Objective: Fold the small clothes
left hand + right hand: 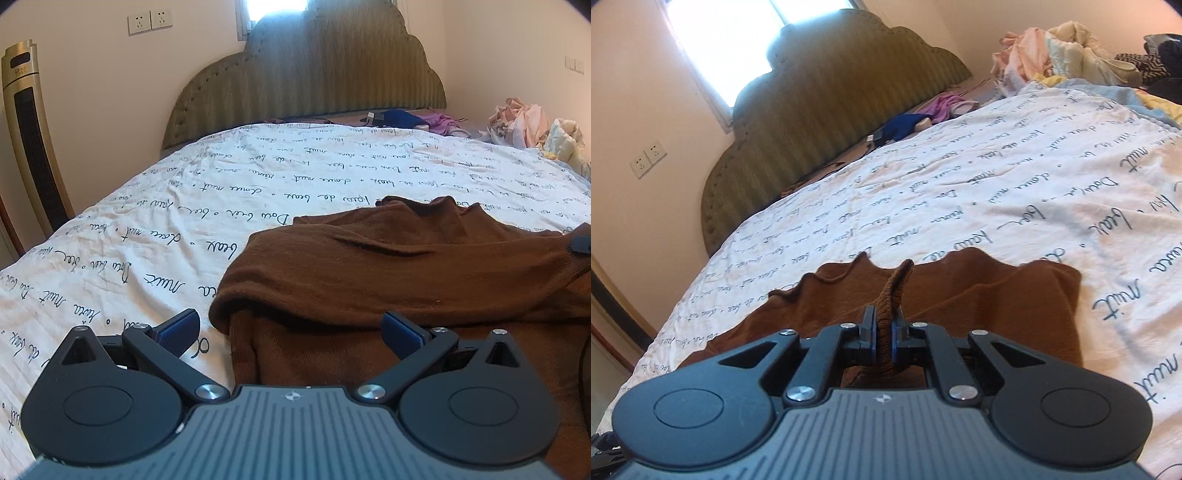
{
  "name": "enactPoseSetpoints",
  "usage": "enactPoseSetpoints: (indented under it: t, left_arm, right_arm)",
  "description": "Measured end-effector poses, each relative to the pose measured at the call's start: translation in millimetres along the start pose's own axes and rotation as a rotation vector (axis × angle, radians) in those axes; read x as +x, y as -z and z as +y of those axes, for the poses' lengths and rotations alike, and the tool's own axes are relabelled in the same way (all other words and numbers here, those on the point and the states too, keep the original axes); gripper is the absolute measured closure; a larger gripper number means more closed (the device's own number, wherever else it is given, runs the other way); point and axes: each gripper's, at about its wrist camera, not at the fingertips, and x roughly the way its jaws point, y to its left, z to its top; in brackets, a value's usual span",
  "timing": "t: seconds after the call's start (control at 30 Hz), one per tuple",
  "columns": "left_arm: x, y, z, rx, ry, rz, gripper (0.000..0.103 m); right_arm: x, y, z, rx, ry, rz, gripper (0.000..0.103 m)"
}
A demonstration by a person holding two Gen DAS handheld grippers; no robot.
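A brown knit sweater lies on the bed's white sheet with script print, one sleeve folded across its body. My left gripper is open just above the sweater's near left edge, with nothing between its blue pads. In the right wrist view the same sweater spreads ahead on the sheet. My right gripper is shut on a lifted strip of the sweater's brown knit, which sticks up between the pads. The right gripper's tip shows at the right edge of the left wrist view, on the sleeve end.
A green padded headboard stands at the bed's far end. Blue and purple garments lie by it. A heap of pale clothes sits at the far right. A gold tower appliance stands left of the bed.
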Motion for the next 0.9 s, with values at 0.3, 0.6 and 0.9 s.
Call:
enactPoseSetpoints:
  t: [0.3,0.6,0.9]
  left_arm:
    - [0.3,3.7,1.2,0.009,-0.003,0.007,0.000]
    - [-2.8,5.7,8.3,-0.003,-0.005,0.009,0.000]
    - [6.1,17.3,2.3,0.035,0.002,0.044,0.000]
  right_arm:
    - [0.8,4.0,-26.6,-0.009,0.096,-0.002,0.096]
    - [-13.7,11.1,-15.0,-0.115,0.229,-0.044,0.093]
    - [-7.5,22.7,-8.1,-0.247,0.320,0.013,0.093]
